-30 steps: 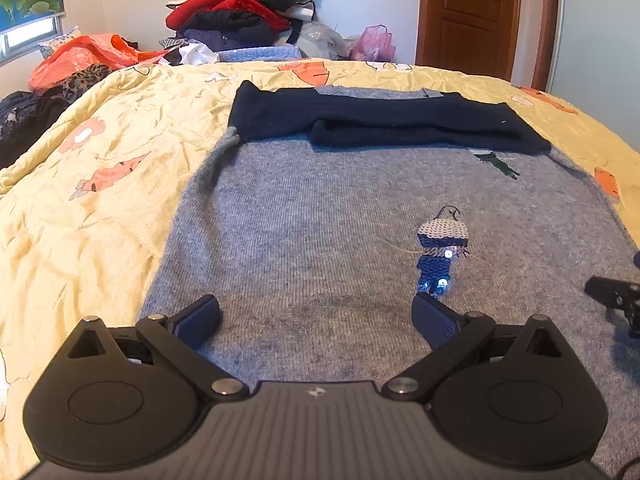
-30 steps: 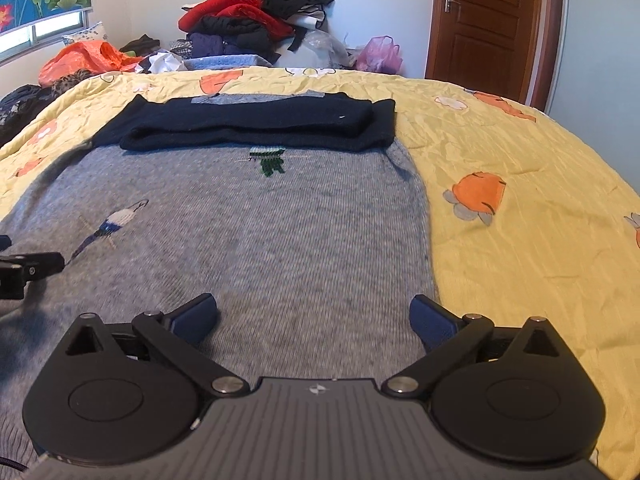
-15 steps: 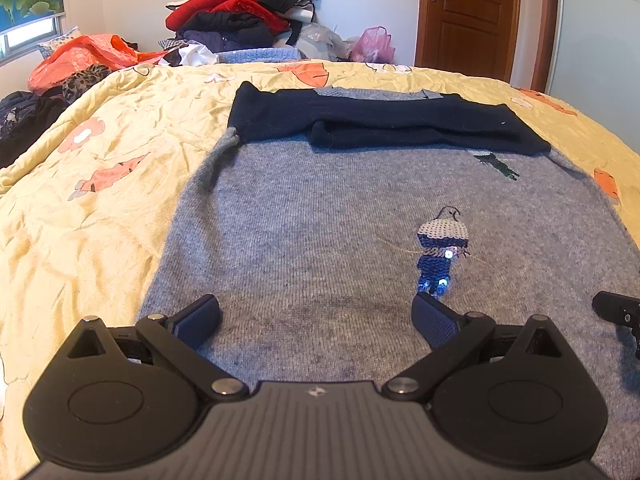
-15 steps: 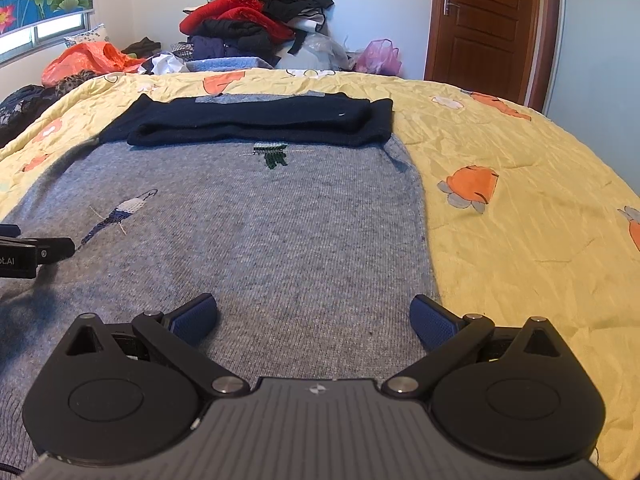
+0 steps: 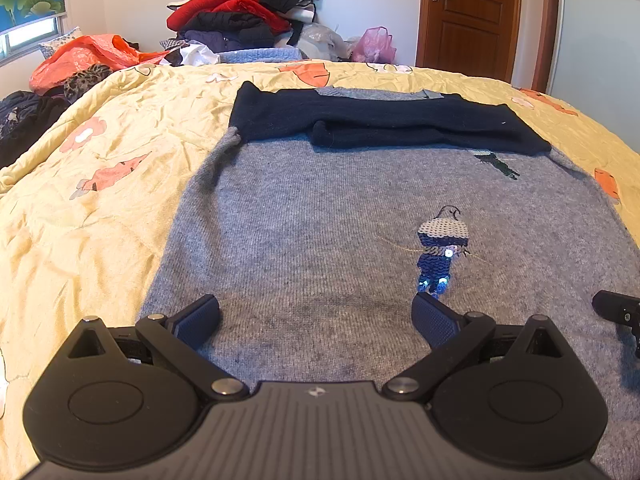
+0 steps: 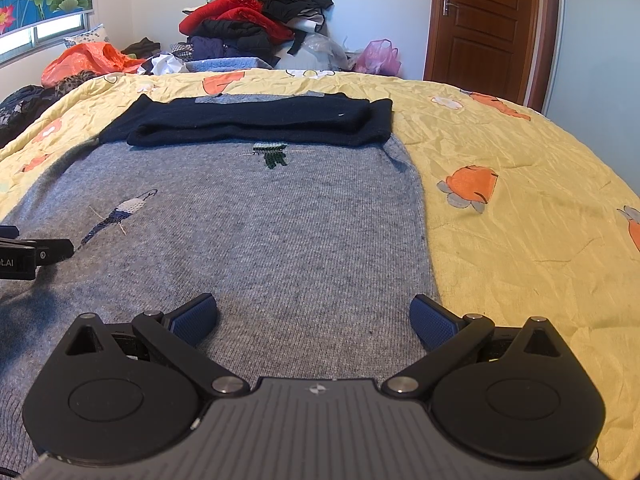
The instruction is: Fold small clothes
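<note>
The left gripper [image 5: 316,314] has its jaws spread wide with nothing between them but the grey sweater [image 5: 340,216] beneath; whether the blue pads [image 5: 198,320] touch the knit cannot be told. The right gripper [image 6: 314,314] is likewise wide apart and empty, its right pad [image 6: 434,322] over the sweater's right edge, where grey wool meets the yellow bedspread [image 6: 520,200]. The near hem of the sweater is hidden under both gripper bodies. Each gripper points level toward 12 o'clock along the bed; in the left view only a black tip of the right one shows, cut off at 3 o'clock, and in the right view the left one [image 6: 36,254] pokes in at 9 o'clock. The sweater lies flat, its dark navy sleeves [image 5: 380,120] folded across the top at 12 o'clock. A sequinned bird [image 5: 440,248] sits at 1 o'clock from the left jaws. Beyond the bed, a heap of clothes [image 5: 248,16] and a wooden door [image 5: 472,12].
</note>
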Motion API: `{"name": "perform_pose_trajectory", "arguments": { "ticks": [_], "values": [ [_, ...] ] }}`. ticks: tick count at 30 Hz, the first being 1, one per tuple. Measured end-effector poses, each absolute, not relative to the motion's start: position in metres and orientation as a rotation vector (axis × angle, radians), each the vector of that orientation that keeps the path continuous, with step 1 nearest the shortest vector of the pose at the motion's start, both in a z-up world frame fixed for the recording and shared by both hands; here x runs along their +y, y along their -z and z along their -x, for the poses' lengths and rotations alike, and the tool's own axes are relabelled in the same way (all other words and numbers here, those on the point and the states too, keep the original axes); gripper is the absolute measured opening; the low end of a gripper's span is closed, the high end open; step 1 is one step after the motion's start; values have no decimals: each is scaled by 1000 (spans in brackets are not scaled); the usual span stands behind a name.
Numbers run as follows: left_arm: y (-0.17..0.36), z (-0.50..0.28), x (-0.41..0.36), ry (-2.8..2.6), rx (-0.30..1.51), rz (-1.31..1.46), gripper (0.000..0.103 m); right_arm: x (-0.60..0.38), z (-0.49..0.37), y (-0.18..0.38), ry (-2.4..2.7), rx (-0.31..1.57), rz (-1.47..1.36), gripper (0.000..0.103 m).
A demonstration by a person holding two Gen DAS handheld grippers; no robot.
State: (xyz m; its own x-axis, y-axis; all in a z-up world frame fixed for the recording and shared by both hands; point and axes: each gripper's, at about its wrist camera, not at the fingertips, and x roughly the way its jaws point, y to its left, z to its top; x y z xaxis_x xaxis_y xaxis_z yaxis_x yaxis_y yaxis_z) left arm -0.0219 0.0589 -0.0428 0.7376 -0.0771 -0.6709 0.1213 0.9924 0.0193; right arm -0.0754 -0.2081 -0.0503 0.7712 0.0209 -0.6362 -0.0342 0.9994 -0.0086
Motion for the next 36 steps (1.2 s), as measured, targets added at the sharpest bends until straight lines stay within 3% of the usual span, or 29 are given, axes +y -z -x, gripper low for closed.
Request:
{"name": "perform_pose_trajectory", "arguments": {
  "ticks": [36],
  "values": [
    [40, 41, 63, 101, 755, -68, 103, -207, 81, 50, -32, 700, 26, 103]
  ]
}}
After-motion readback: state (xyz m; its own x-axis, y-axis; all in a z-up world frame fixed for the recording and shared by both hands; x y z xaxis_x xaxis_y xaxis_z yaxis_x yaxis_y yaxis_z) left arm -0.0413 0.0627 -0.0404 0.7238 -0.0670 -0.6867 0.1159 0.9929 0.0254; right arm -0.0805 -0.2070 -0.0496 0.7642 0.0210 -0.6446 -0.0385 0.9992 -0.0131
